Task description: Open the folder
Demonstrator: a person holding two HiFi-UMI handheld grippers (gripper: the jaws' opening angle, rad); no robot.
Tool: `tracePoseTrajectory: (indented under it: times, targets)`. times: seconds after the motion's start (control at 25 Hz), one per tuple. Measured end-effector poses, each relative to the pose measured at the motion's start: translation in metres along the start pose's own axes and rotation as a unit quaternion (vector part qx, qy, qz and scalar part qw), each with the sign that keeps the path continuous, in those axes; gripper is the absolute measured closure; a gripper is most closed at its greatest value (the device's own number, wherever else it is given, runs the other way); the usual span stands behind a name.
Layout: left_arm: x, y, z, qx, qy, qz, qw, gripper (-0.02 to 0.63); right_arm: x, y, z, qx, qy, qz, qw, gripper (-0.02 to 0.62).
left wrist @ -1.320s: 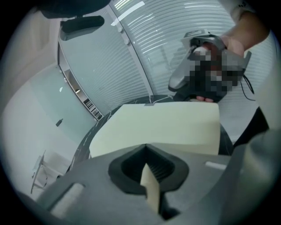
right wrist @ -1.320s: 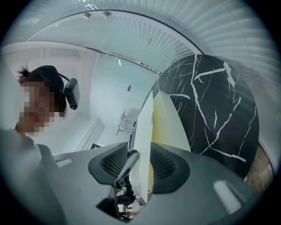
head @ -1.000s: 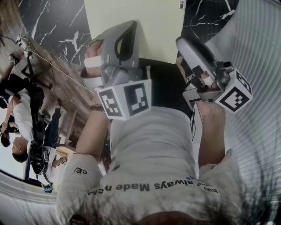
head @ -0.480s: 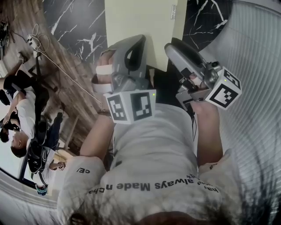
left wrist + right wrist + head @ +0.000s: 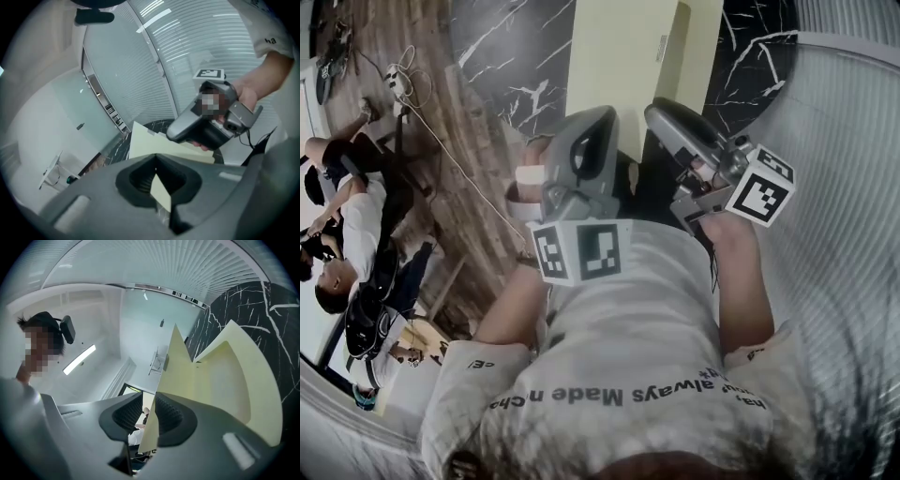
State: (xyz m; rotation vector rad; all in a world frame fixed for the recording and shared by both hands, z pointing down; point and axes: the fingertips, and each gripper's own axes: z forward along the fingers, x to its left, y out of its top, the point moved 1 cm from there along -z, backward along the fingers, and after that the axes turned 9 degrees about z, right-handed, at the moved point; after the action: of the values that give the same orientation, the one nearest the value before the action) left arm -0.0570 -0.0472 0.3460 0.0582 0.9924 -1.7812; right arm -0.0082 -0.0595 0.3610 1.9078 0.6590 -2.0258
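The pale yellow folder [image 5: 619,56] is held up in the air in front of me. In the head view my left gripper [image 5: 595,120] reaches up to its lower edge. A corner of the folder [image 5: 161,190] runs through the narrow slot between the left jaws, and my left gripper [image 5: 157,187] is shut on it. My right gripper [image 5: 661,112] points level beside it. Its jaws are closing, with a thin flap of the folder [image 5: 176,362] standing edge-on between them. The flap lies against one pad and a gap shows at the other pad of the right gripper [image 5: 147,420].
Below lie black marble [image 5: 506,56] and a wooden floor [image 5: 441,141] with a cable. People [image 5: 356,225] sit at the left. A ribbed white wall [image 5: 844,187] curves along the right. My own shirt [image 5: 628,319] fills the lower head view.
Both grippers have risen with the folder and sit higher in the head view. The right gripper has drawn closer to the left one.
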Motion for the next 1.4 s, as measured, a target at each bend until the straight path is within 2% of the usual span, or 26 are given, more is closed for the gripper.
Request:
tracePoseTrajectory:
  times: [0.32, 0.56, 0.8, 1.12, 1.4]
  targets:
    - [0.014, 0.012, -0.046, -0.013, 0.015, -0.016, 0.9997, 0.604, 0.023, -0.014, 0.047, 0.05, 0.028, -0.017, 0.998, 0.566]
    - [0.017, 0.004, -0.065, 0.002, 0.014, -0.002, 0.9999, 0.604, 0.037, -0.031, 0.091, 0.095, 0.043, -0.039, 0.994, 0.571]
    - [0.026, -0.04, -0.064, 0.067, 0.025, 0.015, 0.9973, 0.604, 0.043, -0.042, 0.122, 0.122, 0.051, -0.058, 0.99, 0.569]
    - [0.045, -0.079, -0.069, 0.1, 0.052, 0.004, 0.9937, 0.604, 0.045, -0.049, 0.138, 0.127, 0.047, -0.07, 0.988, 0.561]
    - [0.077, -0.139, -0.073, 0.157, 0.095, -0.011, 0.983, 0.604, 0.048, -0.045, 0.138, 0.119, 0.032, -0.103, 0.987, 0.561]
